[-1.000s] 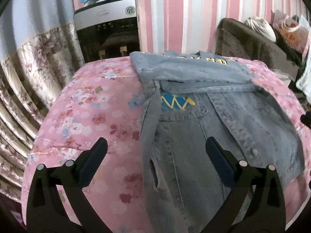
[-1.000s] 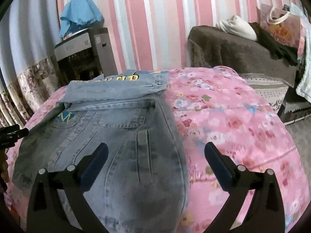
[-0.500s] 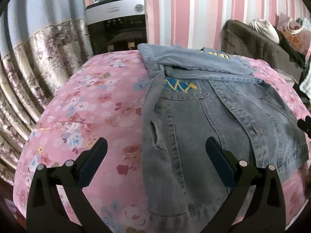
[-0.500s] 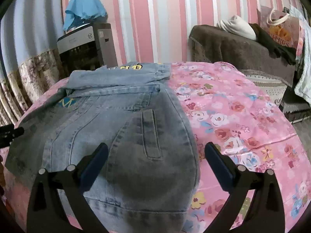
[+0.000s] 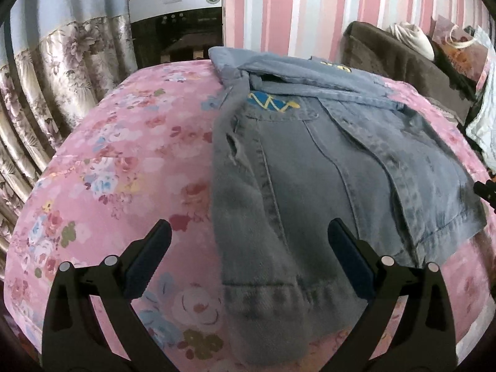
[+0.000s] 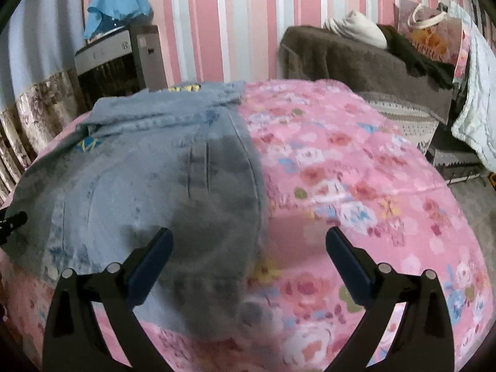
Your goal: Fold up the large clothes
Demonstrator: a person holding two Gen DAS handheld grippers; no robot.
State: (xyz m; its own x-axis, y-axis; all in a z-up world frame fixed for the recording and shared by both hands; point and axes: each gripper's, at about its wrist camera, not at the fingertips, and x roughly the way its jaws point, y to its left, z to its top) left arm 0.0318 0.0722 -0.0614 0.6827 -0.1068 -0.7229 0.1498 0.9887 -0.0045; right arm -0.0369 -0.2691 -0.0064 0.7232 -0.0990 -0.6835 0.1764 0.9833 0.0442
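Presently listed: one denim jacket (image 5: 325, 167), lying flat on a bed under a pink flowered bedspread (image 5: 124, 155). Its long axis runs from the near edge of the bed toward the far edge, collar end far, hem near; a sleeve is folded across the collar end. A blue and yellow patch (image 5: 271, 103) shows on the chest.

Left tongs (image 5: 249, 257): spread wide, holding nothing, poised over the jacket's near left hem corner, one finger above the bedspread, the other above denim.

Right tongs (image 6: 248, 257): spread wide, holding nothing, straddling the jacket's right edge near the hem.

Containers: a flowered gift bag (image 6: 431, 35) on a brown sofa (image 6: 356, 59) beyond the bed; contents cannot be made out.
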